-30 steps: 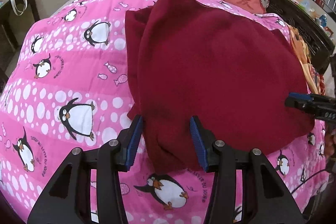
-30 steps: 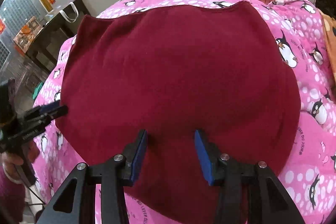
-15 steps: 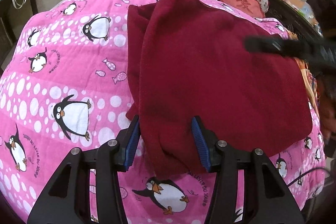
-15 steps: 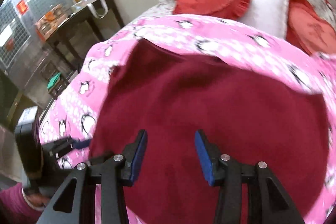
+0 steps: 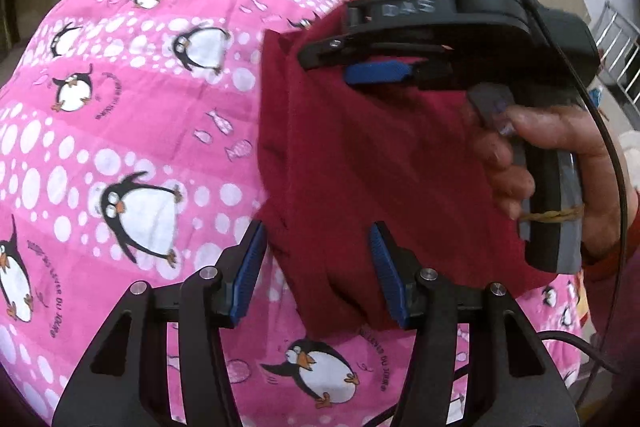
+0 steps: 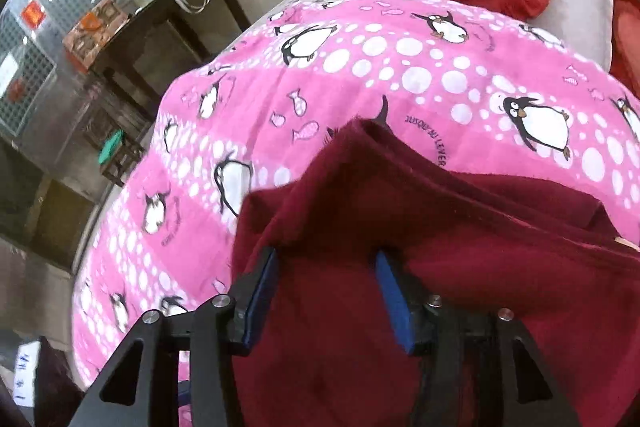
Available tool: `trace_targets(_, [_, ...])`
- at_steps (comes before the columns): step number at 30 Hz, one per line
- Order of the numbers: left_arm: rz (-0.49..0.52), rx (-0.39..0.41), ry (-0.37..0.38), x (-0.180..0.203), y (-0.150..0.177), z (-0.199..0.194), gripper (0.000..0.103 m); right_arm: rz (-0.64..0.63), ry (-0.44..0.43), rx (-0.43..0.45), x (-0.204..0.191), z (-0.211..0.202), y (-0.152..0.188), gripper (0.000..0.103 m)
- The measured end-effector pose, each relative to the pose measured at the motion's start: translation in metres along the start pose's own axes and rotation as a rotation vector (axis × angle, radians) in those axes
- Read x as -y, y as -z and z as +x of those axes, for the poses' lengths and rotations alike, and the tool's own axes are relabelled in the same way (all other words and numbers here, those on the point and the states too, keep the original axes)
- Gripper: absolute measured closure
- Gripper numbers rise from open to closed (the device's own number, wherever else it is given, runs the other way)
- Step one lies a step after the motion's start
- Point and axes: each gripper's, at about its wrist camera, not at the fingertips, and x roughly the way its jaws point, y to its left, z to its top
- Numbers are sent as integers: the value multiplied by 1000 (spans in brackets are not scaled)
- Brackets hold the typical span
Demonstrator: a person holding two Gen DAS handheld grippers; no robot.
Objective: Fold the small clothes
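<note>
maroon garment (image 5: 360, 155) lay folded on penguin quilt (image 5: 120, 115). left gripper (image 5: 316, 267) jaws just widened, straddling its near corner unclamped; right gripper (image 6: 326, 291) likewise over raised fold.

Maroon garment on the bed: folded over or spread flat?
Folded over. The maroon garment shows stacked layers with a doubled edge on the pink penguin quilt.
</note>
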Motion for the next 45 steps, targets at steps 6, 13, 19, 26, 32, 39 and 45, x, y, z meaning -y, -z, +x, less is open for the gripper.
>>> trace_targets(6, [-10,17,-21,-4,-5,-3,50,17,-37,6,2,-5,1,42])
trace_targets(13, [-11,10,-47,-4,-6,-2,50,-19,-52,37,-14,-24,1,42])
trace_targets(19, [-33,4,-74,-10,-8,0,49,-31,21,-17,-11,-6,8,42])
trace_targets(26, [-21,24,-165,-12,-11,-5,46,21,-20,-5,1,-8,16,41])
trace_targets(32, [8,32,-217,-9,-8,-5,46,31,-24,-9,4,-7,18,38])
trace_targets(39, [6,29,-222,-5,-8,-4,46,12,-13,-17,0,-4,18,33])
trace_targets(45, [-22,20,-203,-10,-8,-4,46,6,-7,-23,-2,-2,17,31])
